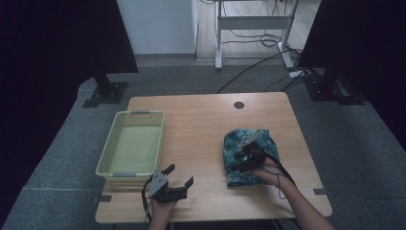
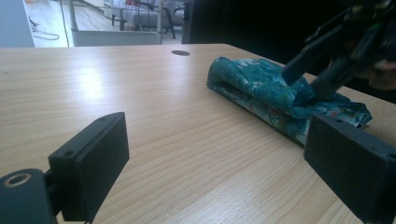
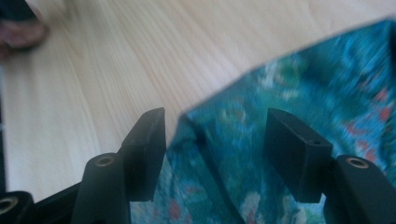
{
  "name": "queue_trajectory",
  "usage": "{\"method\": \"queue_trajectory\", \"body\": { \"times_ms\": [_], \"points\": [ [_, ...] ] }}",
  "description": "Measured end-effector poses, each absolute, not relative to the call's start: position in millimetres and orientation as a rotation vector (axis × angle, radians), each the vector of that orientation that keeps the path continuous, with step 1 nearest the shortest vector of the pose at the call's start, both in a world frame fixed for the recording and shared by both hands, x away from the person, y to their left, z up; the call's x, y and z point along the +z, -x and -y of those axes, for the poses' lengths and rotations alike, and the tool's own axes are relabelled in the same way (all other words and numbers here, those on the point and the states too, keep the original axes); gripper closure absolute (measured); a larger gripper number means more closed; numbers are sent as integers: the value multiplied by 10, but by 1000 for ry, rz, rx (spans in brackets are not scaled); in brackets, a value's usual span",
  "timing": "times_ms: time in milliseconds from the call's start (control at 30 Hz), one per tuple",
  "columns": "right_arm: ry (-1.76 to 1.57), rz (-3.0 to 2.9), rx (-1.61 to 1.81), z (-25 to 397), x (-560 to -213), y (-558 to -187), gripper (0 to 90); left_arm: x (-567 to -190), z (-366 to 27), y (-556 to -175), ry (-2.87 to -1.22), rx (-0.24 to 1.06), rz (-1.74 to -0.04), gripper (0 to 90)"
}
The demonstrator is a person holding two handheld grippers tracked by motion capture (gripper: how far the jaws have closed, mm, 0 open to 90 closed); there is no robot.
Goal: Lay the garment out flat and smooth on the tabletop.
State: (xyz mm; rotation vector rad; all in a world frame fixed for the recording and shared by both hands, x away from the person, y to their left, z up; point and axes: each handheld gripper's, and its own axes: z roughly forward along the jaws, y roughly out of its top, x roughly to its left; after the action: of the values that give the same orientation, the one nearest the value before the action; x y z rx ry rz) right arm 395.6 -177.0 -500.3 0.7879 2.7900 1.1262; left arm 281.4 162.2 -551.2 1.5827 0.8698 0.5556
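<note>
A folded teal floral cloth (image 1: 249, 143) lies on the right half of the wooden table (image 1: 201, 124). My right gripper (image 1: 241, 160) rests over the cloth's near left part. Its jaws stand open in the right gripper view (image 3: 217, 135), straddling a fold of the cloth (image 3: 327, 70) near the cloth's edge. My left gripper (image 1: 179, 175) hovers near the table's front edge, left of centre, open and holding nothing. In the left gripper view its jaws (image 2: 217, 135) frame bare wood, with the cloth (image 2: 261, 88) and the right gripper (image 2: 310, 79) beyond.
A yellow plastic basket (image 1: 109, 148) with nothing in it sits on the table's left side, just beyond the left gripper. A round cable hole (image 1: 239, 105) marks the far edge. Bare wood lies between basket and cloth. Monitor stands and cables occupy the floor behind.
</note>
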Motion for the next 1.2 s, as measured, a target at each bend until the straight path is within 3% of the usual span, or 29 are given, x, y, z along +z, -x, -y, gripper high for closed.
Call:
{"method": "queue_trajectory", "body": {
  "times_ms": [67,133,233,700,1200],
  "points": [
    [-776,-2784,1073,1757,-5060,-3954,541,-5512,-1622,-2815,-1583,555,-871,64],
    [-774,-2774,1027,1752,-5086,-3960,744,-5512,-1622,-2814,-1583,556,-871,64],
    [-793,-2745,1035,1778,-5048,-3970,870,-5512,-1624,-2814,-1580,555,-872,64],
    [-1069,-2434,1172,2379,-4656,-4220,877,-5512,-1622,-2814,-1580,556,-873,64],
    [-1470,-2270,1075,2912,-4921,-4696,832,-5513,-1626,-2815,-1574,555,-878,65]
  ]
}}
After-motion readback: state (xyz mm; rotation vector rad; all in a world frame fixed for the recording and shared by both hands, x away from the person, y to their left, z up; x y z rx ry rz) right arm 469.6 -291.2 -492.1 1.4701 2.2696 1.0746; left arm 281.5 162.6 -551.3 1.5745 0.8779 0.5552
